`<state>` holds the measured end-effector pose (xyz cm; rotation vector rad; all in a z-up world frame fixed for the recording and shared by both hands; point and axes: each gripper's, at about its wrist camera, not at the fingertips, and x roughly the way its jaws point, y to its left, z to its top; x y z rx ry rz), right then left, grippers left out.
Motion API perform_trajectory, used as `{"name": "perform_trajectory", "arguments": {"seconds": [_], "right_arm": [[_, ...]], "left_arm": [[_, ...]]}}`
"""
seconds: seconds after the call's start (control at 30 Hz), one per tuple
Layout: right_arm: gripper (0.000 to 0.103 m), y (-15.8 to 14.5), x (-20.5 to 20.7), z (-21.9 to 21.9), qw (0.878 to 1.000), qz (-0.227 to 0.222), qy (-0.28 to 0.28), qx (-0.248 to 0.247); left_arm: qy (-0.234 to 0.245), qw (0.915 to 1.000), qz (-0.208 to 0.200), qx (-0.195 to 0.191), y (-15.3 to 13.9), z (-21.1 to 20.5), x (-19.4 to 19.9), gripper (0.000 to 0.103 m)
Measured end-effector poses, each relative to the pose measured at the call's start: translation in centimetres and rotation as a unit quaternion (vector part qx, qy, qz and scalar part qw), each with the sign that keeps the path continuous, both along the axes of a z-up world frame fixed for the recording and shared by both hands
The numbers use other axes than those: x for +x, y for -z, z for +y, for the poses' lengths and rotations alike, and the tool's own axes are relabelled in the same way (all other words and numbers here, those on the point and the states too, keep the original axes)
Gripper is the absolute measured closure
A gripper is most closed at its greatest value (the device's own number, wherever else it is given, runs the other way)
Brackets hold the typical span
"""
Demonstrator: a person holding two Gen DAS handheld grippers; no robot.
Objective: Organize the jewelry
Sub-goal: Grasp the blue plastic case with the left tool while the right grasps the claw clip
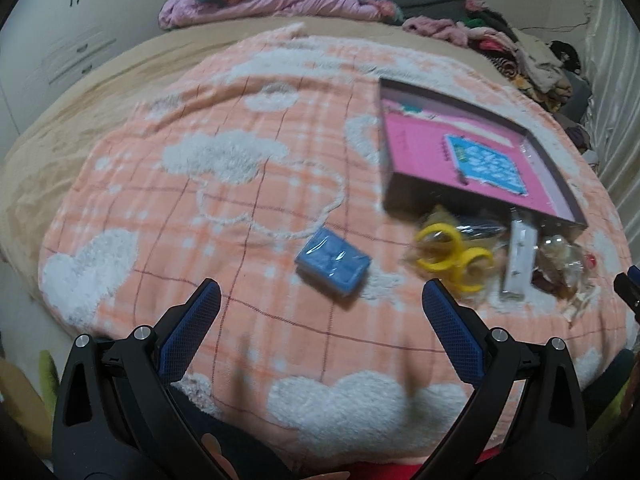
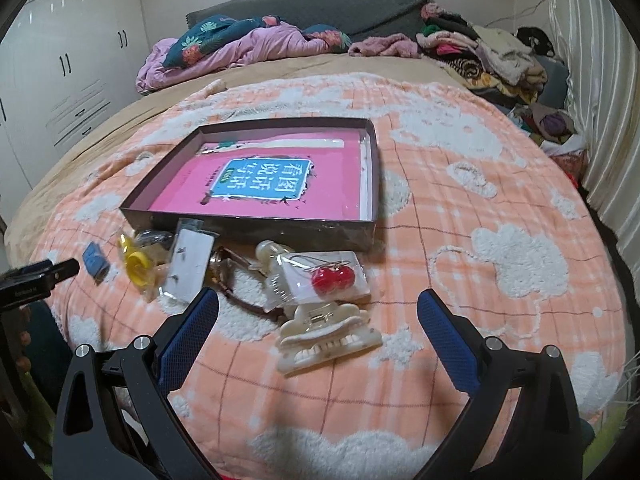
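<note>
Pink book (image 2: 256, 184) inside shallow dark tray (image 2: 256, 232) on blanket (image 2: 460, 264)

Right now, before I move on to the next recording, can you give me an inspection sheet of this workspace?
Surface: peach checked blanket with white fluffy clouds, spread over a bed.
Job's things: shallow dark cardboard box lined with a pink book; in front of it a blue wrapped packet, yellow plastic rings in a clear bag, white earring card, red cherry earrings in a clear bag, cream plastic hair claw.
Clutter: crumpled lilac and floral bedding; heap of clothes.
Grippers: left gripper open, empty; right gripper open, empty, hovering at the claw.
Cables: thin wire on far wall.
Surroundings: white wardrobe, pale curtain.
</note>
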<state>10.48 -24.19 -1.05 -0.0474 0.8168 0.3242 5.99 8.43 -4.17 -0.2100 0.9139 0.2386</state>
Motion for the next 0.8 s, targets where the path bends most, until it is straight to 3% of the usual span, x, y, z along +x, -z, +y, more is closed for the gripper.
{"name": "perform_trajectory", "arguments": {"seconds": [0.3,0.43,0.6,0.73,0.8], "right_arm": [[0.004,2.2,1.5,-0.3,1.0,0.025,-0.001,-0.001],[0.004,3.3,1.9,-0.4,0.999,0.039,-0.007,-0.003],[0.004,4.1,1.9,-0.1,0.999,0.029,-0.019,-0.031],[0.004,4.7,2.3,-0.1,0.998,0.039,-0.027,-0.028],[0.005,5.0,2.4,0.1,0.998,0.039,-0.034,-0.031]], "left_arm": [[0.005,0.9999,0.015,0.001,2.3,1.0,1.8,0.008],[0.017,0.9983,0.033,0.045,3.6,0.7,3.5,0.008],[0.043,0.9974,0.041,0.041,4.5,0.2,4.2,0.009],[0.068,0.9962,0.037,0.041,4.6,-0.4,4.3,0.026],[0.078,0.9958,0.028,0.039,4.3,-0.6,4.0,0.042]]}}
